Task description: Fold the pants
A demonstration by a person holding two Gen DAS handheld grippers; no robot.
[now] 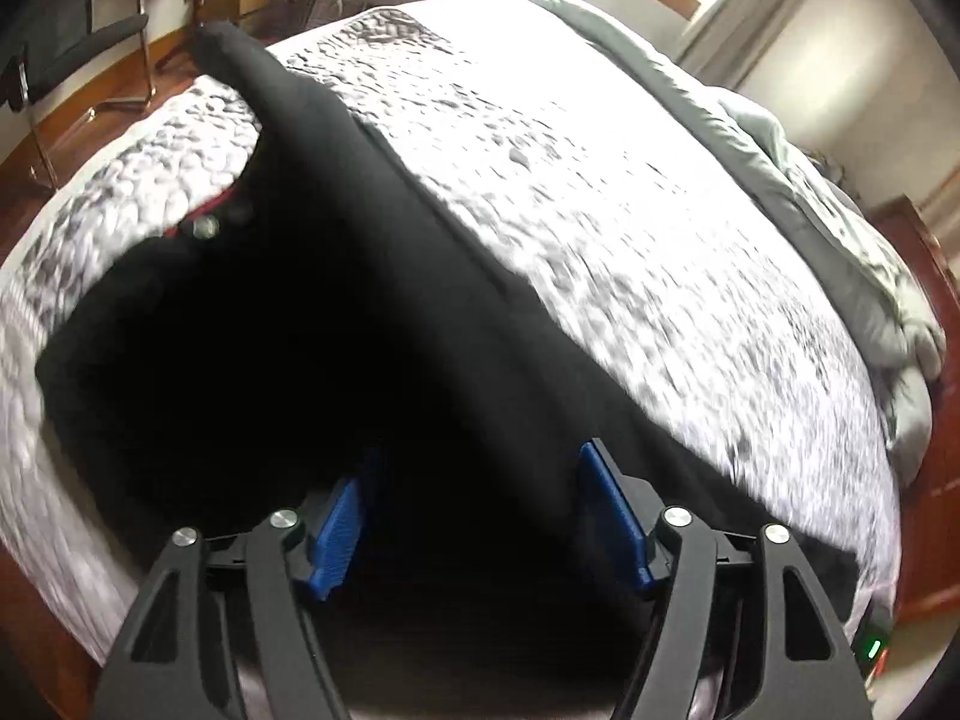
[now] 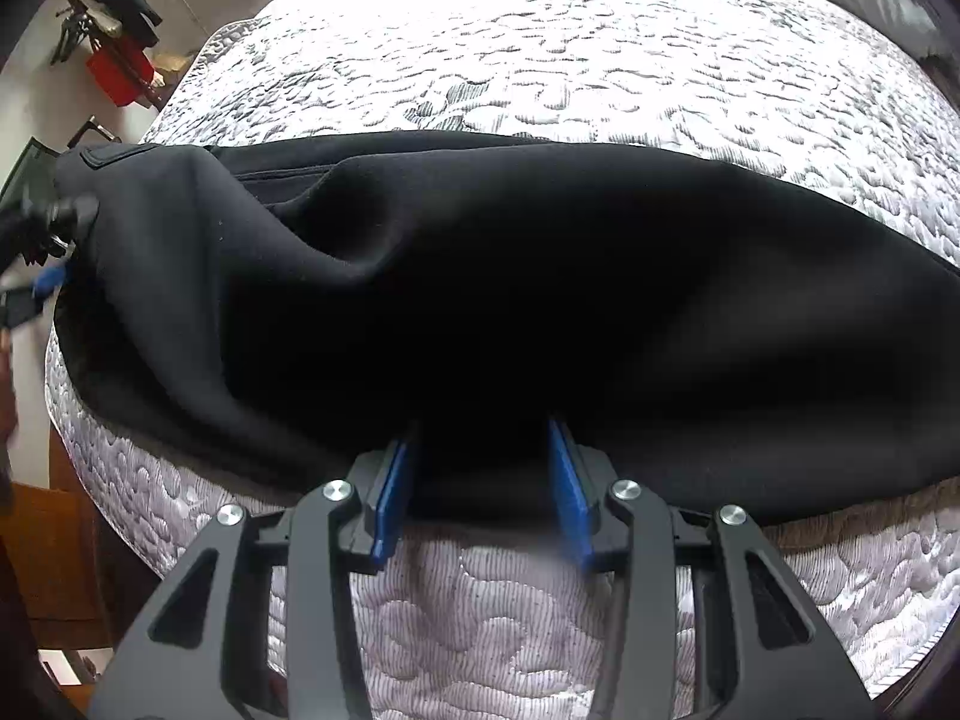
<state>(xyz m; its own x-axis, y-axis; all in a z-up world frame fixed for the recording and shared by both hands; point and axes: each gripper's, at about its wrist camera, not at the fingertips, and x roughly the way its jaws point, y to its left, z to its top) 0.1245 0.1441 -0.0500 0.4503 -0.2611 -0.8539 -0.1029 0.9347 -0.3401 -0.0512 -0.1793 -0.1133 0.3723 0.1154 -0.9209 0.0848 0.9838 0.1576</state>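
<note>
Black pants [image 1: 336,324] lie on a white quilted mattress [image 1: 630,228]. In the left wrist view one end stretches away to the far left corner and a metal button [image 1: 206,227] shows at the waist. My left gripper [image 1: 480,468] is open, its blue pads either side of the black cloth at the near edge. In the right wrist view the pants [image 2: 540,300] lie across the mattress [image 2: 600,60] in a long band. My right gripper [image 2: 483,438] is open, its blue pads straddling the pants' near edge. The left gripper [image 2: 45,285] shows at the far left by the pants' end.
A grey duvet [image 1: 840,222] is bunched along the bed's right side. A black chair [image 1: 78,48] stands on the wooden floor at the far left. A red item [image 2: 117,78] and dark gear sit by the wall beyond the mattress corner.
</note>
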